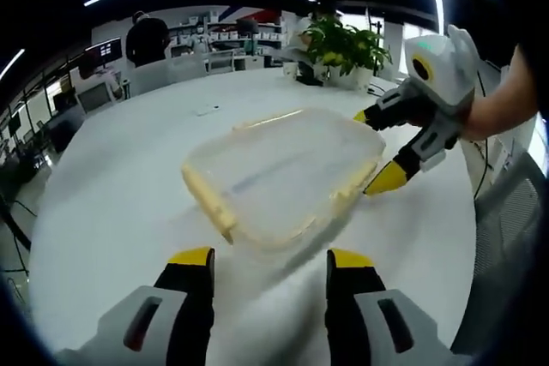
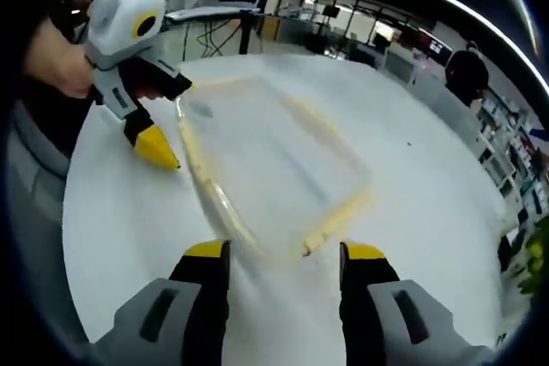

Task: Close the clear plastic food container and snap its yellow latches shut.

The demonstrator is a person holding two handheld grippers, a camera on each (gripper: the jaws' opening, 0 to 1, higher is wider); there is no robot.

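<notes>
Left gripper view: left hand-held gripper (image 1: pixel 270 256) jaws apart, holding nothing, just short of the clear container (image 1: pixel 283 176) on the white bench (image 1: pixel 111 212). Right hand-held gripper (image 1: pixel 376 152) spread at its far corner; grip indeterminate. Potted plant (image 1: pixel 347 49) beyond. No legible writing.

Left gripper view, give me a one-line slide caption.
Open left gripper faces the clear food container on the white table while the right gripper straddles its far corner.
</notes>
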